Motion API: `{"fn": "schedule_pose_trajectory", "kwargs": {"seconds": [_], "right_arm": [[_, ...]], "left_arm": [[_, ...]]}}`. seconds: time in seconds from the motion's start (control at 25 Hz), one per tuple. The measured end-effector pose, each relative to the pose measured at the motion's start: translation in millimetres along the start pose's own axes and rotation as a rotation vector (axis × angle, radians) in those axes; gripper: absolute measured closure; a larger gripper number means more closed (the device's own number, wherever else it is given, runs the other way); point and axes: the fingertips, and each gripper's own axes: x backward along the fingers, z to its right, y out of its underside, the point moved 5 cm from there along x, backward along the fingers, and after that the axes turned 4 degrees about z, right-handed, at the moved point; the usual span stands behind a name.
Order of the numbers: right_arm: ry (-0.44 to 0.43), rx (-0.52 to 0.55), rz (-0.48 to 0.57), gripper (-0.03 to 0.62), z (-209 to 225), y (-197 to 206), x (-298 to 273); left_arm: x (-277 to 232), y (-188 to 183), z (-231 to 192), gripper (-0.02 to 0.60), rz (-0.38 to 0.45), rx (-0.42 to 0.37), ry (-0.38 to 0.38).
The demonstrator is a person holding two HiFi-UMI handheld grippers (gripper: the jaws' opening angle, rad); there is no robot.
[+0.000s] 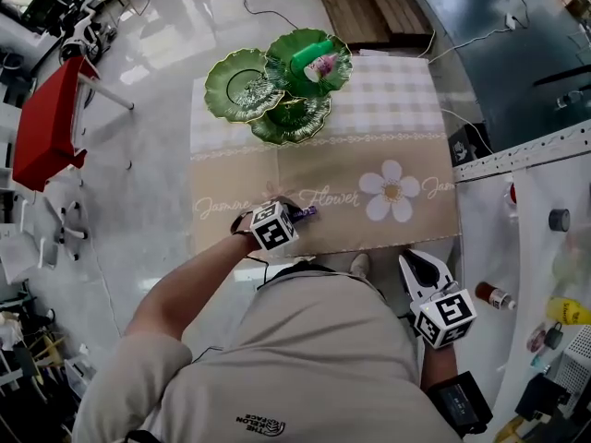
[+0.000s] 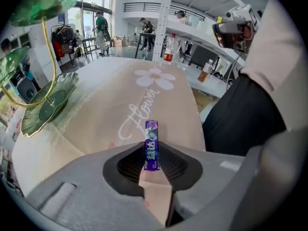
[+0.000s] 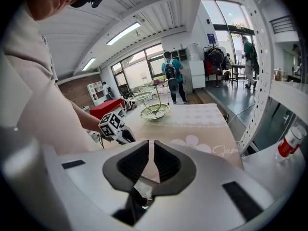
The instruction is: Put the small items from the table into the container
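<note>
Head view showed the left gripper (image 1: 294, 218) reaching down to the near part of the desk (image 1: 406, 109), by the script lettering on the beige tablecloth (image 1: 369, 224). Its jaws were pinching a small purple gum pack (image 1: 307, 213), whose end stuck out past the jaw tips. In the left gripper view the pack stood on end between the two pads, held at its lower half, with the cloth right beneath it.

The right gripper (image 1: 420, 268) hung off the near edge of the desk, beside the person's body and well apart from the pack. In the right gripper view its jaws stood only a thin slit apart, with nothing between them.

The container, a green stand of leaf-shaped dishes (image 1: 245, 86), stood at the far end of the desk on the checked part of the cloth, well apart from both grippers. A green tube (image 1: 312, 52) and a pink-and-white item (image 1: 323, 66) lay in its upper dish. A white flower print (image 1: 391, 190) lay on the cloth between the stand and the right gripper.
</note>
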Motion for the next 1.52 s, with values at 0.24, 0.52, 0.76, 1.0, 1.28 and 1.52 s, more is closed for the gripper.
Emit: {"fn": "schedule_pose_trajectory", "kwargs": {"seconds": [0.24, 0.52, 0.76, 1.0, 1.28, 1.52], "right_arm": [[0.008, -0.016, 0.006, 0.549, -12, 4, -7], [0.006, -0.024, 0.029, 0.549, -18, 4, -13], [-0.004, -0.022, 0.043, 0.549, -18, 2, -12], [-0.018, -0.016, 0.045, 0.549, -11, 3, -4], [-0.029, -0.013, 0.060, 0.549, 4, 7, 12], [-0.033, -0.014, 0.069, 0.549, 15, 10, 28]], "left_arm": [[41, -22, -6, 0.491, 0.112, 0.077, -0.017], [112, -67, -24, 0.491, 0.302, 0.182, -0.091], [174, -105, -48, 0.491, 0.450, 0.265, -0.167], [226, -137, -87, 0.491, 0.550, 0.305, -0.281], [255, -163, -126, 0.492, 0.600, 0.404, -0.355], [259, -188, -155, 0.492, 0.588, 0.453, -0.405]]}}
